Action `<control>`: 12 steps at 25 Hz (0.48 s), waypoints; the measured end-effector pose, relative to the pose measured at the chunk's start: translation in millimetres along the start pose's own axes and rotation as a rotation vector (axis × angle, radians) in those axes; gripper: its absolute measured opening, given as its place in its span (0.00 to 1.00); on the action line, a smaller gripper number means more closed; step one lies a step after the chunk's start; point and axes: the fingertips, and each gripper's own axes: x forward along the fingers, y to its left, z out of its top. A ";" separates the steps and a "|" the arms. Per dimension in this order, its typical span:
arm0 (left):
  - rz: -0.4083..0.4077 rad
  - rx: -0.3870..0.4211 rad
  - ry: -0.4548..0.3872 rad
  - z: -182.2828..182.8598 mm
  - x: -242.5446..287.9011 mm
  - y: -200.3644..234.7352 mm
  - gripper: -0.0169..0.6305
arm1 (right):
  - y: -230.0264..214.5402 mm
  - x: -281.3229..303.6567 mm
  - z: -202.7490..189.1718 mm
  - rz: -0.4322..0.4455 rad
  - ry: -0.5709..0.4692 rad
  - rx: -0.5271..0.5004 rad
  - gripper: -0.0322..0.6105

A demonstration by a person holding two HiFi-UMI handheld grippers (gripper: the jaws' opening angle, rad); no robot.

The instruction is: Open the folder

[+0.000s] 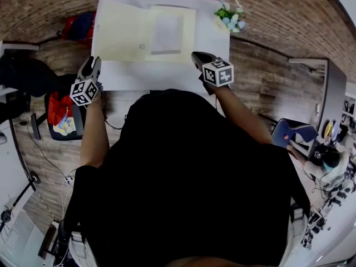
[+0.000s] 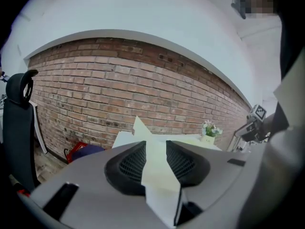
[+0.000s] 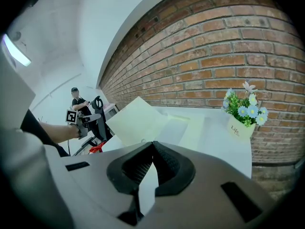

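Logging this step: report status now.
Left gripper open, empty. Right gripper shut, empty. Folder lies open on table. Flower pot off at corner.

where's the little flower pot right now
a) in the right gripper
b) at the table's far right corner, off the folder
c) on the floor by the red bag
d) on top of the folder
b: the flower pot stands at the far right corner of the white table, apart from the cream folder and not on it.

Office, brick wall [image 2: 119, 80], desk chair [image 2: 19, 128]
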 end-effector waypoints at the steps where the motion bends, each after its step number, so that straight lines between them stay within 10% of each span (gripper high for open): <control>1: -0.008 0.007 -0.008 4.8 -0.2 -4.9 0.23 | -0.5 -1.1 -0.5 -0.001 -0.002 0.001 0.09; 12: -0.091 0.081 -0.049 34.6 7.9 -61.7 0.13 | 0.5 -19.2 6.8 -0.005 -0.039 -0.008 0.09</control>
